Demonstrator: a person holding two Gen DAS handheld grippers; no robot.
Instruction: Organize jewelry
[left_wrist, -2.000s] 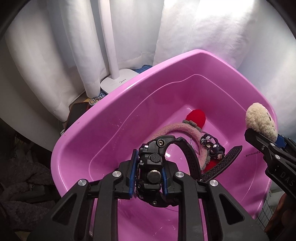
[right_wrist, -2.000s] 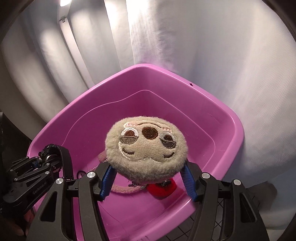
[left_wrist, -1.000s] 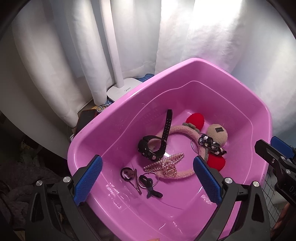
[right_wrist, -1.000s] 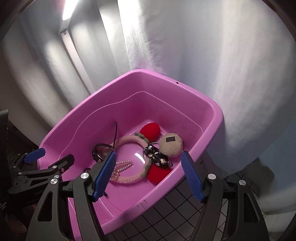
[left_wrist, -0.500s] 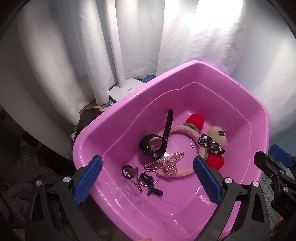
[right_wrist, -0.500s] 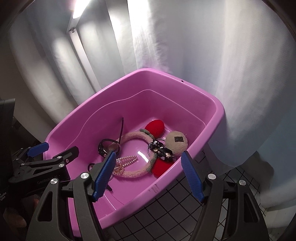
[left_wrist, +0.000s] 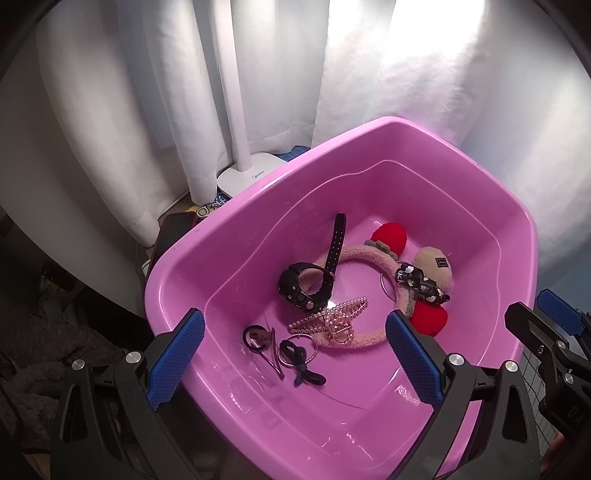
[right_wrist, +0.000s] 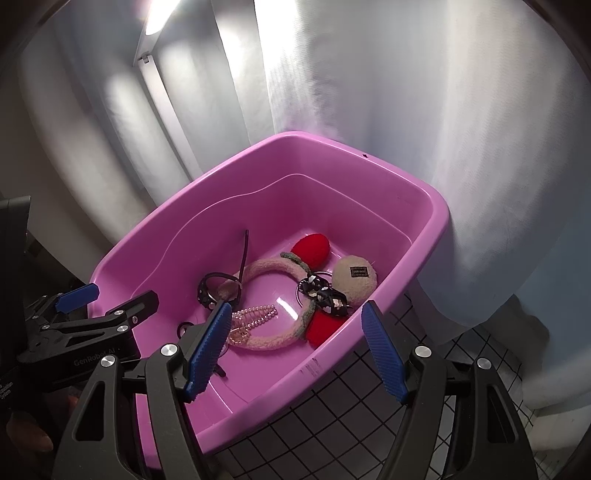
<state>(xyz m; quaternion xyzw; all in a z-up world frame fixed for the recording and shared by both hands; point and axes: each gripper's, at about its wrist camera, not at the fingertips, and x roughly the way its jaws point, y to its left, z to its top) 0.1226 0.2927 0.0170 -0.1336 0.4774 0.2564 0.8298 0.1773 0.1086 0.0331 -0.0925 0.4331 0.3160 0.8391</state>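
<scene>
A pink plastic basin (left_wrist: 436, 155) (right_wrist: 424, 199) holds the jewelry. Inside lie a black watch (left_wrist: 310, 284) (right_wrist: 212, 286), a fuzzy pink headband with red pompoms (left_wrist: 354, 254) (right_wrist: 266, 267), a beige plush charm (left_wrist: 436, 267) (right_wrist: 354, 275), a pearl hair claw (left_wrist: 332, 317) (right_wrist: 253, 315) and small black hair ties and clips (left_wrist: 291, 354). My left gripper (left_wrist: 295, 358) is open and empty above the basin's near rim. My right gripper (right_wrist: 295, 350) is open and empty over the basin's near right edge.
White curtains hang behind the basin. A white lamp base and pole (left_wrist: 247, 173) stand at the back left, next to a dark phone (left_wrist: 173, 229). The basin rests on a black-and-white grid mat (right_wrist: 369, 424). Dark cloth (left_wrist: 33, 350) lies at the left.
Two seconds ago the left gripper held the watch and the right held the plush charm; both now lie in the basin. Both grippers have opened and pulled back.
</scene>
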